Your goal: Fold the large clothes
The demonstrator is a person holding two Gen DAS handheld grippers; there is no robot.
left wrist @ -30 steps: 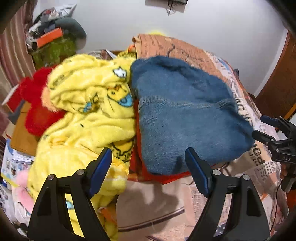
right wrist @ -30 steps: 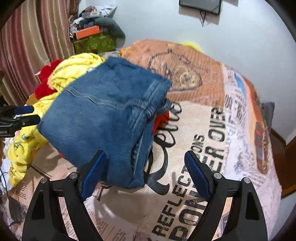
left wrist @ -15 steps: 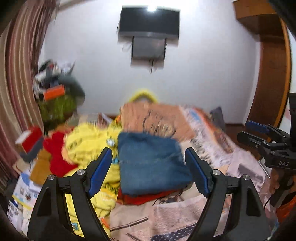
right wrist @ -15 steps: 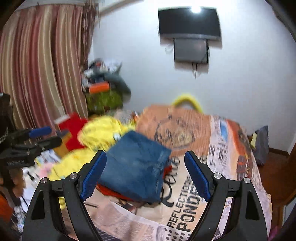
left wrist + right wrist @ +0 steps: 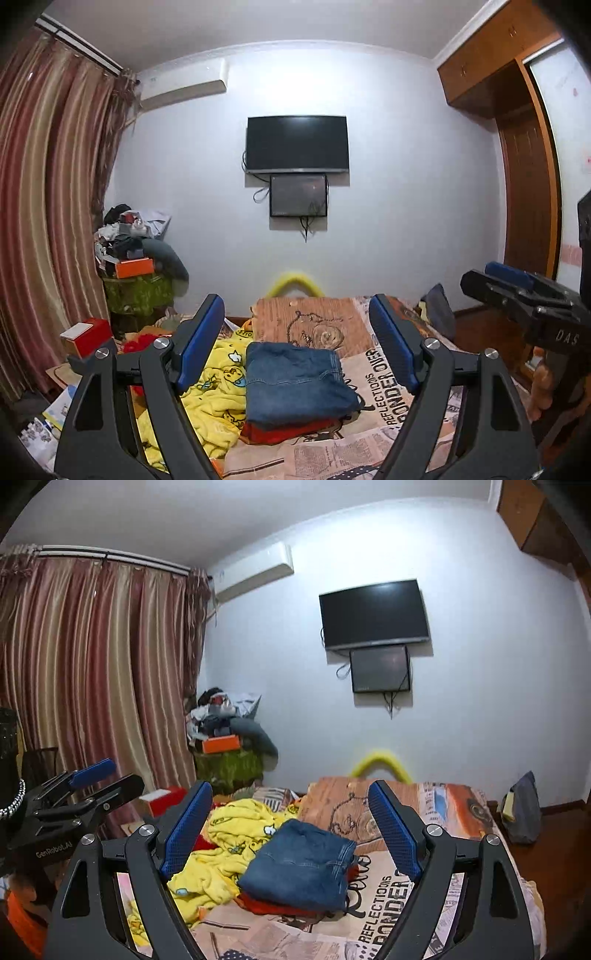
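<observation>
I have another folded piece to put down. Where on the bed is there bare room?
Free: the printed bedspread right of the folded jeans, and the strip in front of them. Crowded: the yellow blanket heaped left of the jeans, which lie on a red garment.

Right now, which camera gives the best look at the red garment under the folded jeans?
The left wrist view. There the red garment shows as a broad strip along the near edge under the folded jeans. In the right wrist view only thin red slivers peek out beneath the jeans.
</observation>
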